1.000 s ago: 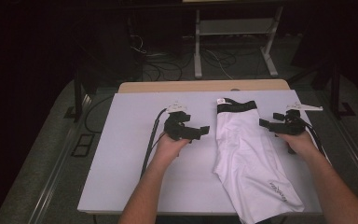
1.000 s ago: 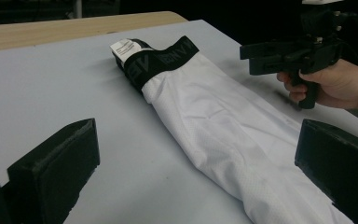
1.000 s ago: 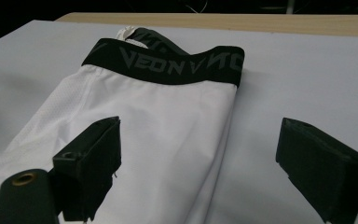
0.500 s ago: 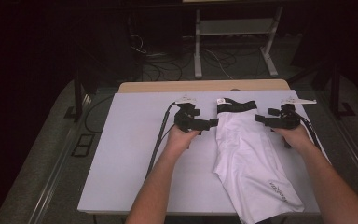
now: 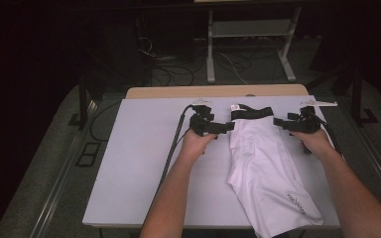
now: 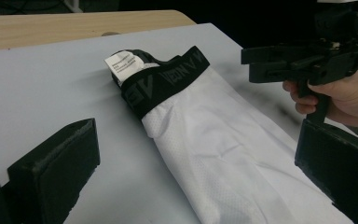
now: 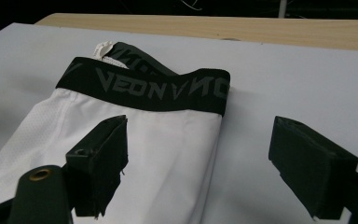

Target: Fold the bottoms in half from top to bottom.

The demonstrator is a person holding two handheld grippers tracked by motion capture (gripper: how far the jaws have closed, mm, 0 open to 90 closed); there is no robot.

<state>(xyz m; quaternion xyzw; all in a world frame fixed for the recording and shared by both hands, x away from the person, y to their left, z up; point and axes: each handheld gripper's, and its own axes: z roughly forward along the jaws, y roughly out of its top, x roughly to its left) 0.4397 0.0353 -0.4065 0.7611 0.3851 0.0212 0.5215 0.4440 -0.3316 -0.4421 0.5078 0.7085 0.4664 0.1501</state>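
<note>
Nearest the person, the hem end of the white shorts [image 5: 270, 178] reaches the near edge of the white surface [image 5: 129, 173] and hangs slightly past it at the right. To the left of the garment lies a broad bare stretch of surface, open for movement; to its right only a narrow strip remains before the surface's right edge.

Further out, the left claw [image 5: 223, 127] sits just beside the garment's left edge, jaws wide apart with nothing between them (the left gripper view shows bare surface and cloth across the gap). The right claw [image 5: 280, 122] stands at the garment's right edge near the waistband, jaws likewise wide and gripping nothing; its jaws have just been closing a little, with the cloth's edge in the gap between them in the right gripper view.

Farthest, the black waistband [image 5: 250, 113] lies flat, short of the wooden strip [image 5: 218, 91] at the far edge.

Compared with a second ago, the left claw has shifted rightward, closer to the shorts; the garment lies as before.
</note>
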